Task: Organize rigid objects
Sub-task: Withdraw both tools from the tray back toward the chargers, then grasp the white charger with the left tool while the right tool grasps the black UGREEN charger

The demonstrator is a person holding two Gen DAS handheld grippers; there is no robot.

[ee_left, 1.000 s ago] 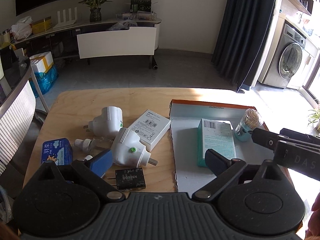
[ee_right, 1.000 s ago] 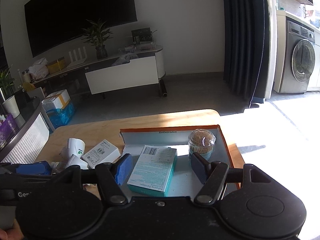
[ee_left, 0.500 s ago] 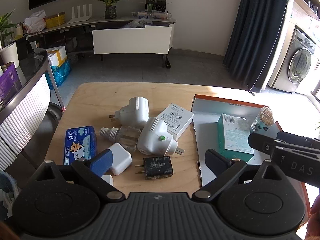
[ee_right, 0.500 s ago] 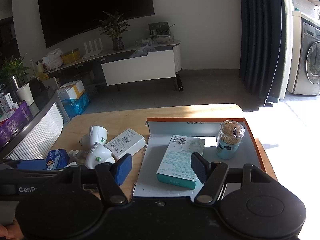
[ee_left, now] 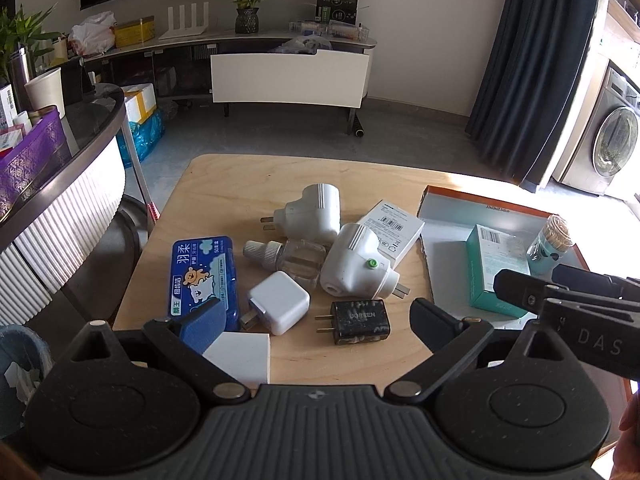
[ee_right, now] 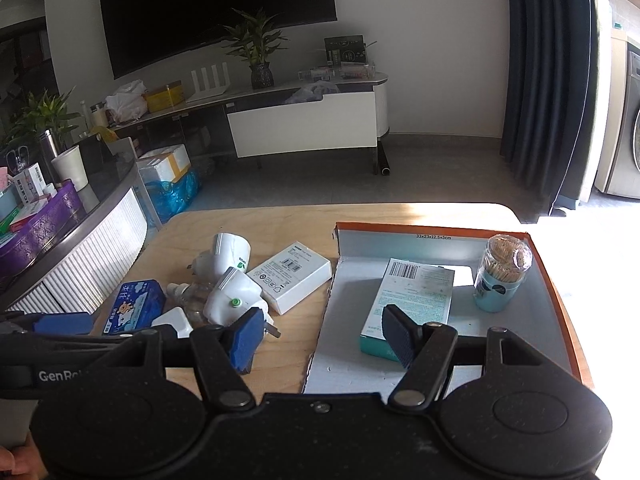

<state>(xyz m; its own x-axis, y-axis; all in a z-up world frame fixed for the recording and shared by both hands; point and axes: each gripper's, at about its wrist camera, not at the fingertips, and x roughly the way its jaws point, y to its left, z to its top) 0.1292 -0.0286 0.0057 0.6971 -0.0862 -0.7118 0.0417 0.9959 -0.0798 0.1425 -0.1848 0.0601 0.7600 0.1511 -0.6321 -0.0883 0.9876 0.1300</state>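
Note:
A loose pile lies on the wooden table (ee_left: pixel 224 184): two white plug-in units (ee_left: pixel 316 212) (ee_left: pixel 356 266), a clear bottle (ee_left: pixel 288 256), a white charger (ee_left: pixel 280 302), a black charger (ee_left: pixel 360 322), a blue tin (ee_left: pixel 204 276), a white box (ee_left: pixel 394 230) and a white block (ee_left: pixel 242 358). An orange-edged tray (ee_right: pixel 558 288) holds a teal box (ee_right: pixel 412 300) and a toothpick jar (ee_right: pixel 502 276). My left gripper (ee_left: pixel 316 326) is open and empty above the chargers. My right gripper (ee_right: pixel 324 338) is open and empty at the tray's near left edge.
A curved ribbed counter (ee_left: pixel 60 216) with a purple basket stands left of the table. A bin (ee_left: pixel 16 364) sits low at the left. A TV bench (ee_left: pixel 288 76), dark curtain (ee_left: pixel 536 60) and washing machine (ee_left: pixel 612 140) stand beyond the table.
Both grippers have pulled back and up from the table, so more of the pile and the tray shows. Both stay open and empty. No object has moved.

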